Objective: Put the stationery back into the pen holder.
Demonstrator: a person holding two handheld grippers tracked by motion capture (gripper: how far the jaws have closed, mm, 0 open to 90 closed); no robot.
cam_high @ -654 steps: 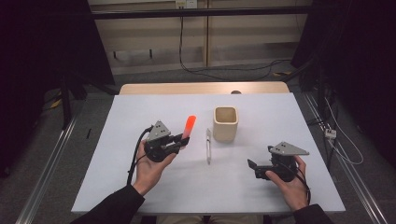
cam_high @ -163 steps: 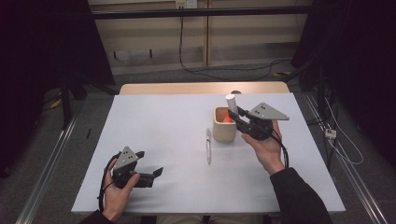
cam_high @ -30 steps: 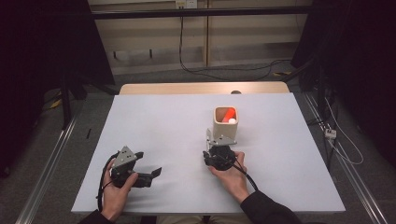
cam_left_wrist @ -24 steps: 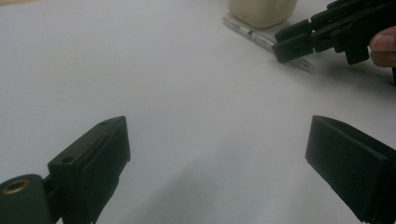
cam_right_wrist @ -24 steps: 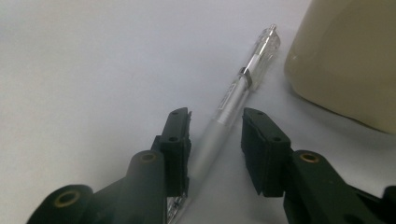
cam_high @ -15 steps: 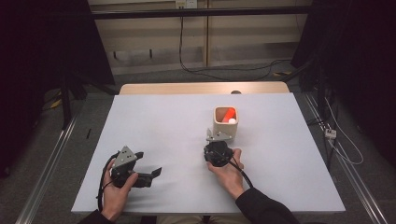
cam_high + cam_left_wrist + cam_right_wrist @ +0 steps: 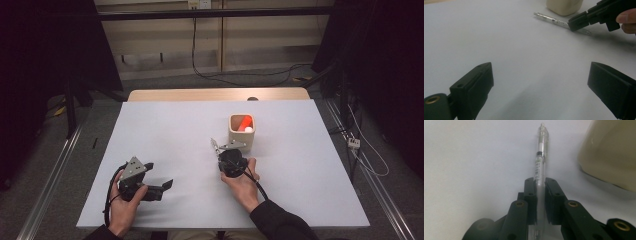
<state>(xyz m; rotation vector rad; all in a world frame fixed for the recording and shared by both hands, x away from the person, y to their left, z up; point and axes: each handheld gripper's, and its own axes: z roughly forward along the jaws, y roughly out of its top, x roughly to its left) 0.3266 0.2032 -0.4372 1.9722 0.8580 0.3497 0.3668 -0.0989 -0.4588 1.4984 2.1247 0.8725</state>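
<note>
Right gripper view: jaws just closing, now pinching clear plastic pen (image 7: 539,167) lying flat on white bench (image 7: 474,157), beside beige square cup (image 7: 242,131) already holding orange marker (image 7: 243,121). Lifting and dropping in remaining. Left gripper (image 7: 159,186) idling, jaws spread.

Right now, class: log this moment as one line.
right gripper: closing on clear pen | left gripper: open, idle | cup: holds markers
</note>
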